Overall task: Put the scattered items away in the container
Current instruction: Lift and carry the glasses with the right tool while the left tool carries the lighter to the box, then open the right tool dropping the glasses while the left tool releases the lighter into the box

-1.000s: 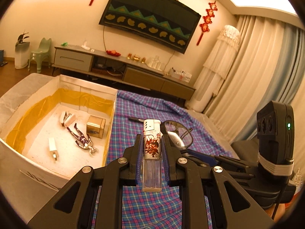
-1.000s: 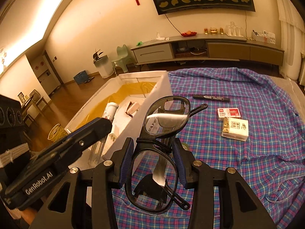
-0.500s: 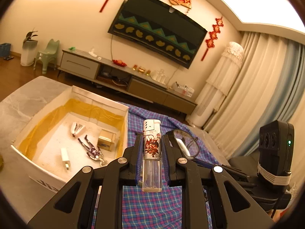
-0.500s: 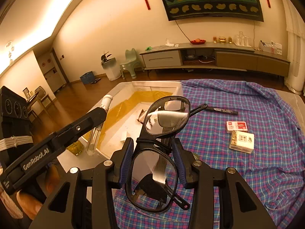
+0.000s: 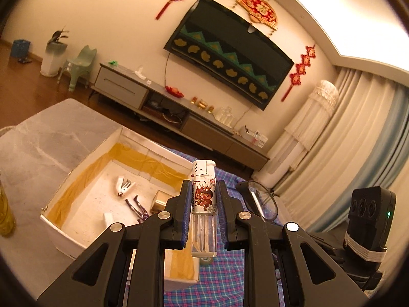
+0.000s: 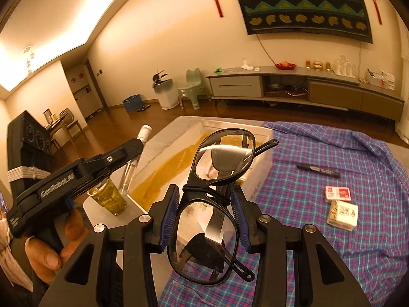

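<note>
My left gripper [image 5: 203,204] is shut on a clear lighter [image 5: 204,204] with a red cartoon print, held upright above the near right corner of the white container [image 5: 84,158]. The container holds a gold box [image 5: 159,200], a white clip, a purple item and a white plug. My right gripper [image 6: 204,217] is shut on black glasses [image 6: 204,230], held above the container's near right edge [image 6: 265,133]. The left gripper [image 6: 76,174] shows at the left of the right wrist view.
A blue plaid cloth [image 6: 332,174] covers the table to the right, with a black marker [image 6: 318,170], a red-white box [image 6: 338,193] and a white box [image 6: 342,214] on it. A jar of yellow-green liquid [image 6: 110,197] stands left of the container.
Both grippers have risen and drawn back, so the container looks smaller and further off. The lighter and glasses stay gripped. The jar has come into the right wrist view.
</note>
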Tool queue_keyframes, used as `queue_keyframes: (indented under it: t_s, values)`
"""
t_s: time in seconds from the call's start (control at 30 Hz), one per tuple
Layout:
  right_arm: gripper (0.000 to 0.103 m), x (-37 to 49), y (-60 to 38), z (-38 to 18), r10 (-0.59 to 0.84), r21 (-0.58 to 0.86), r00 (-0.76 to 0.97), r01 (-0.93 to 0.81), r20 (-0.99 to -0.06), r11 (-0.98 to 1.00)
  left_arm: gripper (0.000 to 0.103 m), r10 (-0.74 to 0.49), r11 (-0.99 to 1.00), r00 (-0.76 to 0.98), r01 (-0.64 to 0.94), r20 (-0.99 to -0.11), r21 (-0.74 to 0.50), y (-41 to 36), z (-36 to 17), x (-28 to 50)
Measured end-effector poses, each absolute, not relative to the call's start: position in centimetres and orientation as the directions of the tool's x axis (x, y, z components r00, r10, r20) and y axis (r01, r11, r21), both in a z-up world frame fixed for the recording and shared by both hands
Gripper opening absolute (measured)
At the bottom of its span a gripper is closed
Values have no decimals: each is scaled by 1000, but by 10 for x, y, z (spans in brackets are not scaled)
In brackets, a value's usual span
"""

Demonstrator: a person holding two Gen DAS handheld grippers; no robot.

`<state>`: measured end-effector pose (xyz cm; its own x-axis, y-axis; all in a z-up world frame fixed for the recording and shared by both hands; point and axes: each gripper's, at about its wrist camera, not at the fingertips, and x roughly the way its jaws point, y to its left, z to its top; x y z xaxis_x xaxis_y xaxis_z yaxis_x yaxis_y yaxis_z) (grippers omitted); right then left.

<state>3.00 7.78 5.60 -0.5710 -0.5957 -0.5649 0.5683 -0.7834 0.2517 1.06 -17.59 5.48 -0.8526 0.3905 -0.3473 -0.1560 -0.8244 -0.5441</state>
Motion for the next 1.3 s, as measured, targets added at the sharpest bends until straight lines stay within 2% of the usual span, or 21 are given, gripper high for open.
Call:
queue_keyframes:
  t_s: [0.57, 0.93, 1.3]
  values:
    - [43, 8, 14, 51, -618, 177, -504, 671, -603, -720, 19, 328, -809, -861, -43, -388, -587, -227, 40, -24]
    - [43, -31, -15, 38, -610, 179, -440, 697, -659, -695, 20, 293, -825, -797, 69, -529, -561, -230, 8, -54]
    - [43, -86, -50, 29, -567, 154, -392, 710, -724, -687, 20, 337, -856, -695, 55, -635, -515, -188, -18, -67]
